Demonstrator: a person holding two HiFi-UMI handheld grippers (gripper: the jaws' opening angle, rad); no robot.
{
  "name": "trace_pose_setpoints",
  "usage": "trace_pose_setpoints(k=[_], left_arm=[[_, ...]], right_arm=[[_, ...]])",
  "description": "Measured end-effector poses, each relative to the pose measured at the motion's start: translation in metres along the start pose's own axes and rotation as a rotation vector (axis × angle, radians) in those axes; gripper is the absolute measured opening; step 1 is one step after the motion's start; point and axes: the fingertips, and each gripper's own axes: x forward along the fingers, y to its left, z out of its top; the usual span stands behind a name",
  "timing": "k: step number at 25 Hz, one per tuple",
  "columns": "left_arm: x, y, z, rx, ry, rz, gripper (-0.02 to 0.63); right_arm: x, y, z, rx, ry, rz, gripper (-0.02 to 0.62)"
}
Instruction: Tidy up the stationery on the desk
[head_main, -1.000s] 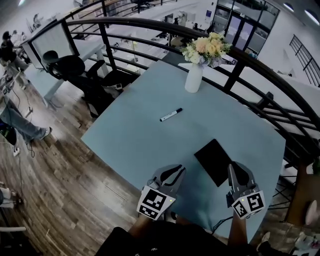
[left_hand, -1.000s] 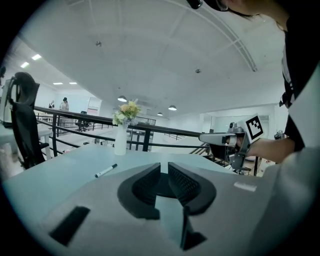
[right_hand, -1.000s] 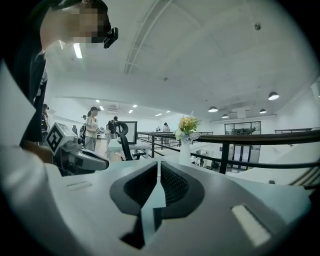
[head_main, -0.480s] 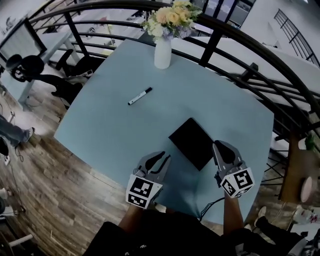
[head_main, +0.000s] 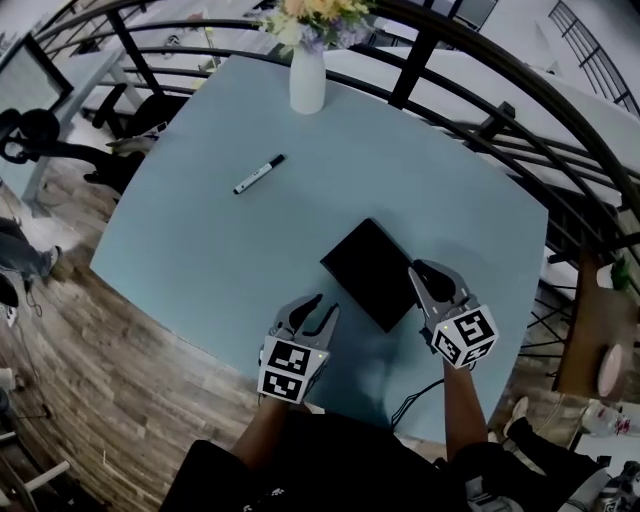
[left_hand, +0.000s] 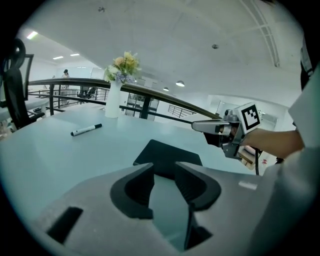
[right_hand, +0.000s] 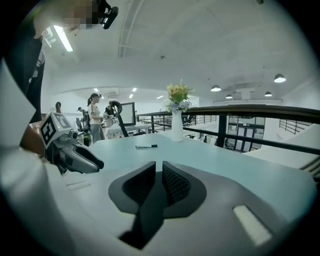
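Observation:
A black notebook (head_main: 372, 270) lies flat on the pale blue desk (head_main: 200, 250), and a black-and-white marker (head_main: 259, 174) lies farther off to the left. My left gripper (head_main: 315, 307) hovers just left of the notebook's near corner. Its jaws have just been opening and stand open with nothing between them. In the left gripper view the notebook (left_hand: 167, 151) lies right ahead and the marker (left_hand: 86, 130) at far left. My right gripper (head_main: 426, 274) is over the notebook's right edge. Its jaws have just been opening to a narrow gap with nothing in it.
A white vase of flowers (head_main: 307, 72) stands at the desk's far edge, with a black railing (head_main: 470, 60) curving behind it. Wooden floor (head_main: 120, 380) and office chairs lie to the left. People stand far off in the right gripper view.
Both grippers have sunk toward the desk and now sit beside the notebook. The left jaws have spread wider. The right jaws have parted slightly.

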Motion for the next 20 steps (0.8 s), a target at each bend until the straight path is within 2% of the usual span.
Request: trace_pose_setpoints(k=[12, 20], left_arm=[[0.037, -0.013, -0.027, -0.094, 0.09, -0.015, 0.158], [0.055, -0.013, -0.034, -0.127, 0.122, 0.015, 0.181]], right_arm=[[0.023, -0.022, -0.064, 0.022, 0.168, 0.085, 0.096], [0.031, -0.037, -0.088, 0.01, 0.242, 0.08, 0.143]])
